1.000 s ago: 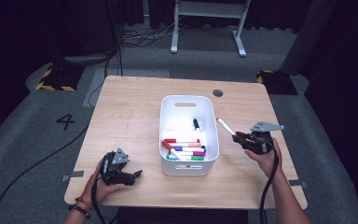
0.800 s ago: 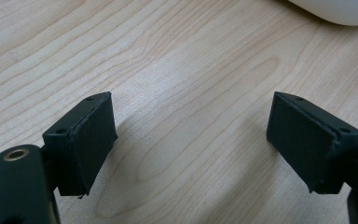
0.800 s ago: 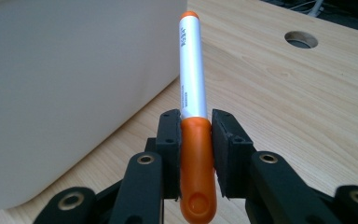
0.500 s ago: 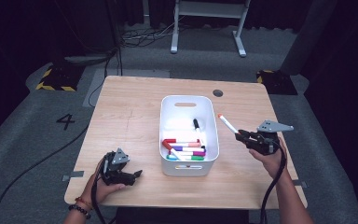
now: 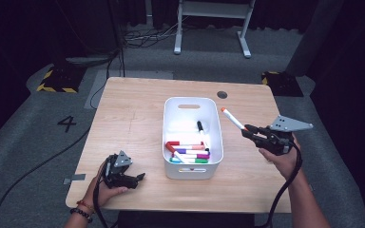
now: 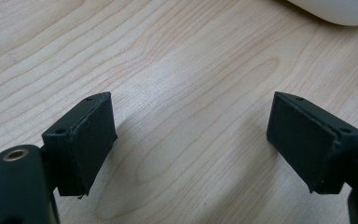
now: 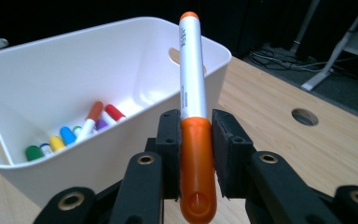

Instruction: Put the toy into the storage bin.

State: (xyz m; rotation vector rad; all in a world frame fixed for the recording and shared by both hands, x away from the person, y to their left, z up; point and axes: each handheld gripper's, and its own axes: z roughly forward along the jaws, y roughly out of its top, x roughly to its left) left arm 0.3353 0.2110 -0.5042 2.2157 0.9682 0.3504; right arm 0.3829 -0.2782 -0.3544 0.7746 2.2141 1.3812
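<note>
At near left corner of worktop (image 5: 138, 109): left gripper (image 5: 140, 177) resting low, jaws spread wide, nothing between. Right of bin: right gripper (image 5: 245, 130) raised clear of worktop, pinching orange-capped marker (image 5: 232, 118), tip angled toward bin. Centre: white bin (image 5: 190, 102), several coloured markers (image 5: 188, 153) lying inside.

Dim room, grey carpet (image 5: 38, 142), wooden table (image 5: 133, 114), metal stand (image 5: 211, 23).

My pads (image 7: 228, 140) are matt black rubber-like blocks, pressing a smooth glossy plastic marker (image 7: 193, 93) with an orange cap. Beside the marker, the bin (image 7: 121, 56) is smooth white plastic; under it, the table (image 6: 191, 70) is pale matt wood grain.
</note>
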